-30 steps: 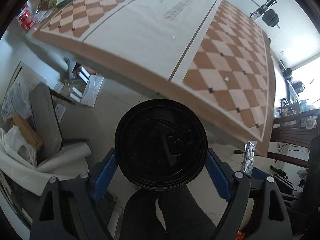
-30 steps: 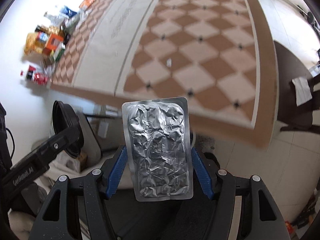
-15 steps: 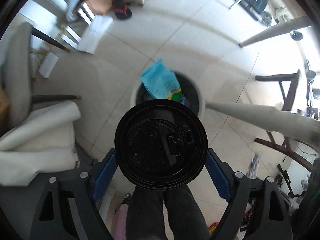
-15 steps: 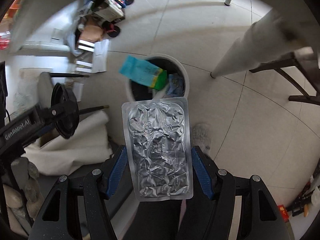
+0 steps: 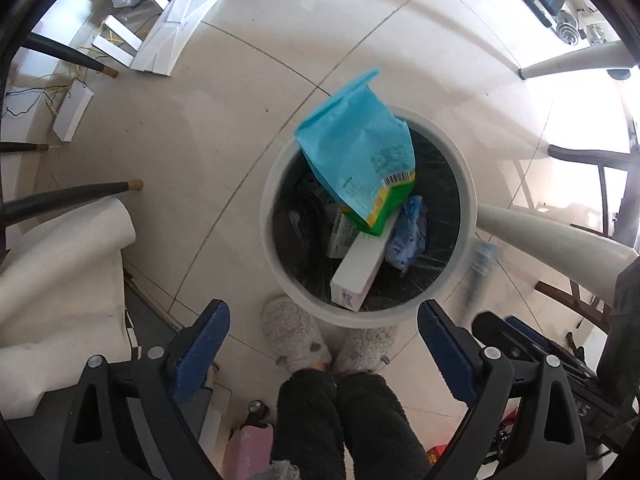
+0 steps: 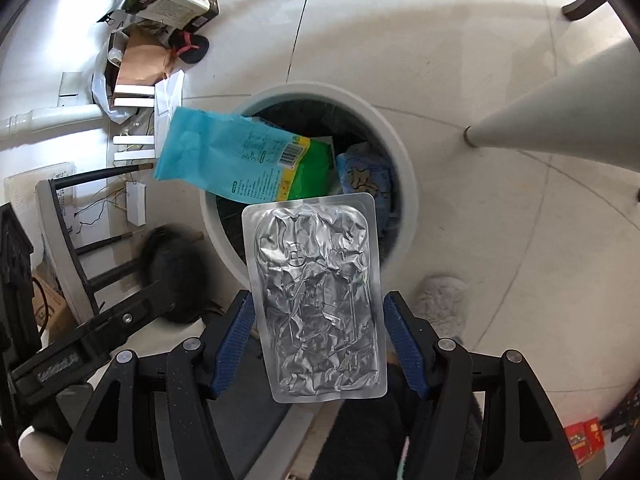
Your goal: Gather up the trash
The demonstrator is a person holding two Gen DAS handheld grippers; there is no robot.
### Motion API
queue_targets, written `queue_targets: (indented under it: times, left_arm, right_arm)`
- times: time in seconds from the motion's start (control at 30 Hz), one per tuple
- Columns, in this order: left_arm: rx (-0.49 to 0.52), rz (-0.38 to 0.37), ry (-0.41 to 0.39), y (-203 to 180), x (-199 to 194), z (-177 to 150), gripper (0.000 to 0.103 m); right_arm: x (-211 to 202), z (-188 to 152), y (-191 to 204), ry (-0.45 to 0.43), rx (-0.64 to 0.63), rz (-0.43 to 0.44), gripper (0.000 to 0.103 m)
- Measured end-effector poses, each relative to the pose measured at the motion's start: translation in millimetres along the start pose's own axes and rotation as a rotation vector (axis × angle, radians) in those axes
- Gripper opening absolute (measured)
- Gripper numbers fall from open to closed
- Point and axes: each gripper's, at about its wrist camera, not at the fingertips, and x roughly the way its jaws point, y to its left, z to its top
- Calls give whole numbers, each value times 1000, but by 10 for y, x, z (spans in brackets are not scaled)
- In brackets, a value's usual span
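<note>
Two sets of jaws stand wide and have just been opening. The left hand-held gripper [image 5: 322,308] has nothing between its pads. The right hand-held gripper [image 6: 319,300] has the foil pouch [image 6: 316,296] between its pads, with a gap on each side, so the pouch looks released, not gripped.

Just under both hand-held grippers are the person's grey slippers [image 5: 292,332], which touch the near wall of the bin [image 5: 268,216]. Left of the right hand-held gripper, beside the bin's outer wall, is a dark round shape [image 6: 176,276], too blurred to name. It may miss the opening.

Ahead and below, the bin already holds a white box [image 5: 360,264], a blue wrapper [image 5: 408,232] and a blue-green bag [image 5: 360,152] that juts over the far rim. I judge the task well along, with this drop nearly done and any further trash out of view.

The pouch hangs over the near rim, so it could catch on that edge or on the bag.

Room is tight: a desk leg [image 5: 540,240] slants close on the right and chair legs [image 5: 72,196] stand to the left. Bare floor [image 5: 240,112] lies beyond.
</note>
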Motion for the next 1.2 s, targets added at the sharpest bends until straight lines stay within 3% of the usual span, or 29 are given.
queue_targets:
  times: [0.03, 0.07, 0.3, 0.43, 0.57, 0.87, 1.2]
  left_arm:
    - [-4, 9, -4, 9, -23, -9, 96]
    - [-7, 18, -10, 19, -53, -19, 96]
    - [6, 93, -52, -6, -397, -221, 96]
    - [32, 129, -63, -78, -805, -475, 96]
    - [79, 145, -84, -225, -1313, -747, 96]
    - [212, 103, -154, -510, -2536, -1233, 96]
    - [483, -69, -223, -670, -3956, -1698, 96]
  right_arm:
    - [6, 5, 6, -5, -2, -1, 100]
    - [-1, 8, 14, -13, -3, -7, 103]
    - [-312, -121, 82, -48, -38, -107, 103]
    - [-691, -315, 145, -78, -65, -174, 103]
    - [-1179, -583, 192, -91, -71, -177, 103]
    - [-2645, -1342, 457, -162, -102, -94, 103]
    - [-4284, -2451, 910, -281, -57, 19, 103]
